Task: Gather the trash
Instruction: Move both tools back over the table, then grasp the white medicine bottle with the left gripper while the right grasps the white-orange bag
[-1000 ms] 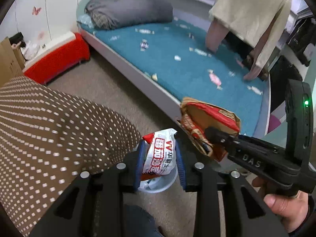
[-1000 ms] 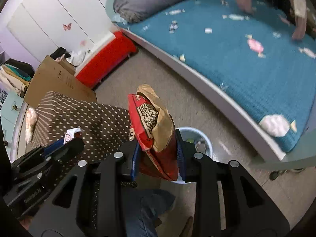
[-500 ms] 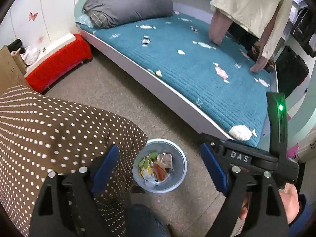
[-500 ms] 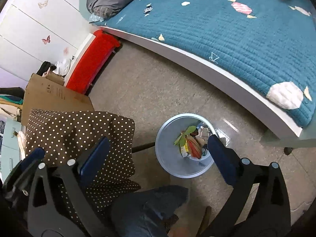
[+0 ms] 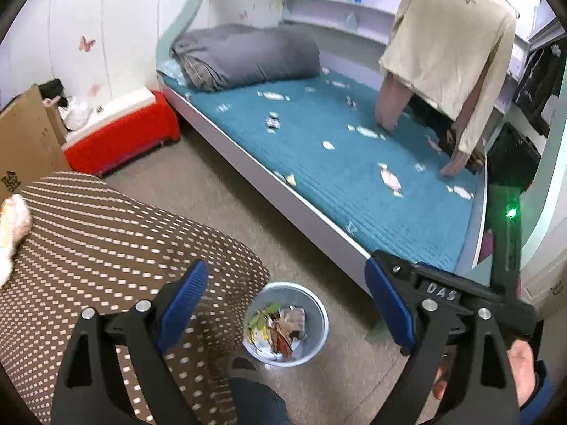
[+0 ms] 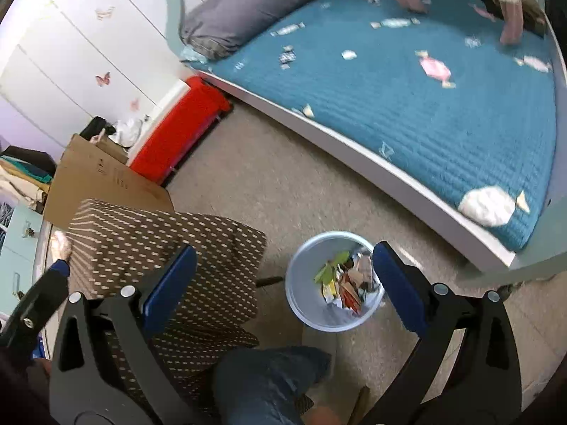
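Observation:
A small pale blue waste bin (image 5: 319, 318) stands on the floor below both grippers and holds several wrappers (image 5: 280, 329); it also shows in the right wrist view (image 6: 301, 283). My left gripper (image 5: 290, 301) is open and empty above the bin. My right gripper (image 6: 280, 283) is open and empty above it too. The right gripper's body shows at the right of the left wrist view. Several small wrappers (image 6: 434, 67) lie scattered on the teal bed (image 6: 407, 106).
A brown dotted cushion (image 5: 88, 248) sits to the left of the bin. A red box (image 5: 124, 141), a cardboard box (image 6: 99, 184) and a grey duvet (image 5: 248, 56) lie beyond. A shirt (image 5: 450, 46) hangs over the bed. My knee (image 6: 269, 386) is below.
Both grippers opened and let go of their snack bags, which now lie in the bin. Both grippers then rose, and the view tilted up toward the bed.

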The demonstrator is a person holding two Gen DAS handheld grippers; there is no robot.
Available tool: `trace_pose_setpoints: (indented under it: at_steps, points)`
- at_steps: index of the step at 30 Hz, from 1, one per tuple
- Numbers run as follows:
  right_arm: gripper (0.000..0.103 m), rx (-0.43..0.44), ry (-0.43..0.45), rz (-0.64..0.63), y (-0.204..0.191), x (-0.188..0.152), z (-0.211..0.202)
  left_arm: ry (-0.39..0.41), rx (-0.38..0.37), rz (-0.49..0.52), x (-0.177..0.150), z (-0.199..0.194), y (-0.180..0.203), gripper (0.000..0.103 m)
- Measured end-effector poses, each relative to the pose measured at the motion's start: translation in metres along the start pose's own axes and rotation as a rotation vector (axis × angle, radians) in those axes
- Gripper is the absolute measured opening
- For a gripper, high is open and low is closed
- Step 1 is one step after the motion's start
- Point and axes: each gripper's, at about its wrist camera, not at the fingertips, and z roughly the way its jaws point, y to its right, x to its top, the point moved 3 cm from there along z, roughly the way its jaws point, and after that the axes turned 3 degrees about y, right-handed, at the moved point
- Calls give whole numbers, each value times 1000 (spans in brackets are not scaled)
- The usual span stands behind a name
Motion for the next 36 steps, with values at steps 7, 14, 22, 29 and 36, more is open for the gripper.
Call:
trace_pose_setpoints:
  at_steps: [7,14,22,29,36]
  points:
    - [97,46,104,-123,-69,16,-50,130,56,-45,3,-63,-30,88]
    - [97,109,172,-309,-166,14,-88,251,132,-154,-2,-124,-86,88]
    - [97,171,186,-481,-266,-10,-91,340,305,-323,-24,-185,-182,88]
    - [97,222,148,-579,-341,-40,-65,363,480,-440,-46,-221,-270,90]
    - [97,222,50,-642,-400,-76,-2,297,595,-521,-57,-204,-358,91]
